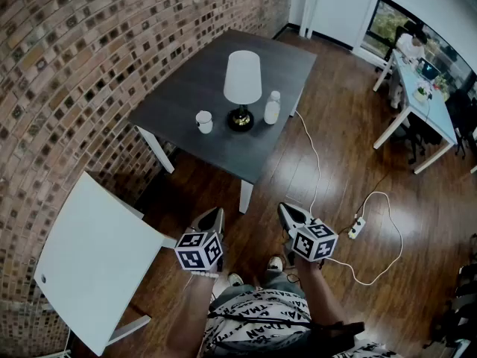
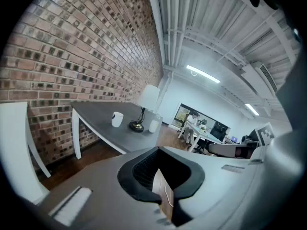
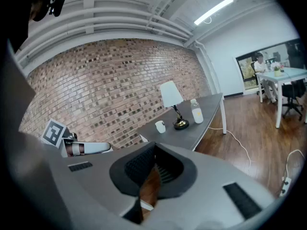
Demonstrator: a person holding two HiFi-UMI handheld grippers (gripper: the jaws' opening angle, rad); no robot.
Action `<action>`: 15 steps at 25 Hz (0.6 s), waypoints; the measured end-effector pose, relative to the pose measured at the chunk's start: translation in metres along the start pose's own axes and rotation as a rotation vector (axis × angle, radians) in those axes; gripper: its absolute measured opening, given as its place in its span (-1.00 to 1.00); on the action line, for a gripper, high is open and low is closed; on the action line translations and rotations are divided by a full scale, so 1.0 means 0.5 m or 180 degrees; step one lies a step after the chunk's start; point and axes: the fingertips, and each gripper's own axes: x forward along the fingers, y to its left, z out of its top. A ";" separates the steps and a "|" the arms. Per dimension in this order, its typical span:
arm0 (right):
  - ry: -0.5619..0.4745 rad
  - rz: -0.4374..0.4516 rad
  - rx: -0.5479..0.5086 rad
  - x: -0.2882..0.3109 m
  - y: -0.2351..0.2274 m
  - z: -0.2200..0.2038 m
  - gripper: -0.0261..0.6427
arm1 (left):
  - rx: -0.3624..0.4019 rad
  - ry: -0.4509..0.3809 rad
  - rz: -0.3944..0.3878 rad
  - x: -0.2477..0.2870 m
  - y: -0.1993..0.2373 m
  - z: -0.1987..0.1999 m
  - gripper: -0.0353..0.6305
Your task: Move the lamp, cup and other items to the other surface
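While left tool [image 1: 218,212], right tool [image 1: 284,208] sit closed | lamp [image 1: 242,79] on table [image 1: 186,99] | ceiling light [image 2: 203,74]: gripper views only

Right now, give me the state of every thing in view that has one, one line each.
lamp: upright on the dark table
cup: upright beside the lamp, untouched
bottle: upright, cap on
cord: trails from the dark table to a power strip on the floor
left gripper: jaws shut, empty
right gripper: jaws shut, empty
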 end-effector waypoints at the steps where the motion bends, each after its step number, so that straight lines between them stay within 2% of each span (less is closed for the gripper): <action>1: 0.0002 -0.0008 0.0004 0.002 0.001 -0.003 -0.92 | -0.0006 0.0003 0.0002 -0.002 0.004 -0.002 -0.87; 7: -0.0046 -0.0033 0.0017 0.015 0.029 -0.013 -0.91 | 0.0028 0.0032 -0.0018 -0.020 0.026 -0.009 -0.87; 9: -0.0006 -0.0002 0.0003 0.029 0.043 -0.023 -0.84 | 0.0035 0.0028 -0.0007 -0.025 0.037 -0.006 -0.87; 15: 0.0186 0.0245 -0.0045 0.106 0.077 -0.033 -0.80 | -0.0010 0.0000 0.0095 -0.029 0.074 0.004 -0.87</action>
